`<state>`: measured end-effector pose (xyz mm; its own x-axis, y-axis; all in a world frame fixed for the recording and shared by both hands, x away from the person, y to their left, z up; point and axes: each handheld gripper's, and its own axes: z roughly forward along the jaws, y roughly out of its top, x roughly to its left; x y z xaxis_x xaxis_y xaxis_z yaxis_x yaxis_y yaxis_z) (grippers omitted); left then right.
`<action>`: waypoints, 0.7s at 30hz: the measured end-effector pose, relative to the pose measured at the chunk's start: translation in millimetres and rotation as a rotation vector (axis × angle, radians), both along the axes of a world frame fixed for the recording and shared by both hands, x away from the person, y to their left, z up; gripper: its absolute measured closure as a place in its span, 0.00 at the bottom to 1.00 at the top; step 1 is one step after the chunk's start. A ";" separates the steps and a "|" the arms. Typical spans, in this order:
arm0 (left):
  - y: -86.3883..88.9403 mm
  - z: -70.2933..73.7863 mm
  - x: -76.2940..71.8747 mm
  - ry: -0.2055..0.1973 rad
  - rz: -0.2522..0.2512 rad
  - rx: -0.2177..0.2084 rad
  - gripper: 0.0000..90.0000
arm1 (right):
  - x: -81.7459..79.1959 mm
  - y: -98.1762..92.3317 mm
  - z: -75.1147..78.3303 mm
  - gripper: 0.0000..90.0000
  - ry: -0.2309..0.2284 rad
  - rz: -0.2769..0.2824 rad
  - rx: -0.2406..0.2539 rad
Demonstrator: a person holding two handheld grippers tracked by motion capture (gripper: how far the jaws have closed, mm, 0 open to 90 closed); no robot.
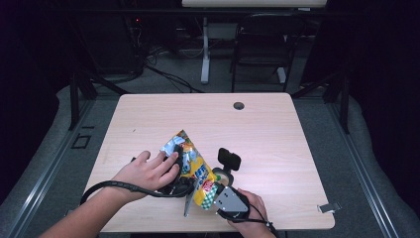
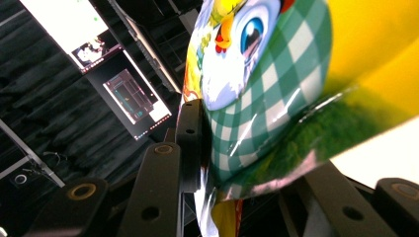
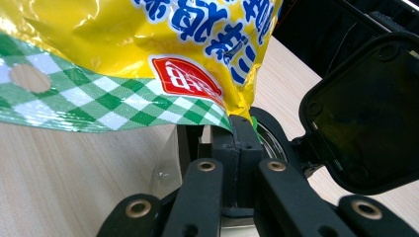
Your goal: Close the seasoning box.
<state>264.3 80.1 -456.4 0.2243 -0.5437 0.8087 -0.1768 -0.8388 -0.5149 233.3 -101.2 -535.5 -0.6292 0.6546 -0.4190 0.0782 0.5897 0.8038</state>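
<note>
A yellow snack bag (image 1: 194, 168) with blue lettering and a green checked end stands tilted on the table near its front edge, held between both grippers. My left gripper (image 1: 177, 171), under the person's hand, grips the bag's left side. In the left gripper view one pad (image 2: 190, 143) presses against the checked foil (image 2: 267, 89). My right gripper (image 1: 214, 192) sits at the bag's lower right end. Its jaws (image 3: 237, 140) are closed tight together on the bag's checked corner (image 3: 123, 106). The bag's silver top end (image 1: 172, 145) points away from me.
A black round container with its lid flipped up (image 1: 229, 159) (image 3: 363, 113) stands just right of the bag, close to my right gripper. The wooden table (image 1: 267, 129) has a grommet hole (image 1: 238, 105) at the back and a small clip (image 1: 328, 207) at its front right edge.
</note>
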 end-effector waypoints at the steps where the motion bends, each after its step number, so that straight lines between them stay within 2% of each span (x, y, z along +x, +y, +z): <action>1: -0.3 0.4 -0.1 0.003 0.003 0.001 0.78 | -0.2 0.3 -0.1 1.00 -0.001 -0.001 0.000; 4: -1.7 1.7 -0.3 0.000 -0.001 0.015 0.78 | -0.3 0.3 0.1 1.00 0.000 -0.001 -0.002; 8: -1.4 1.2 -0.1 0.002 -0.007 -0.001 0.79 | -0.7 0.6 0.3 1.00 0.000 0.001 -0.005; 11: -2.6 2.0 -0.9 -0.004 -0.006 0.017 0.80 | -0.7 0.8 0.3 1.00 0.000 0.001 -0.005; 21: -3.6 2.7 -1.5 -0.002 -0.007 0.026 0.80 | -1.1 1.5 0.1 1.00 -0.002 0.002 -0.004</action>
<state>262.8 76.5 -453.7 0.2185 -0.5665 0.7946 -0.1815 -0.8236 -0.5373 232.2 -99.7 -535.4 -0.6293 0.6519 -0.4230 0.0756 0.5930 0.8016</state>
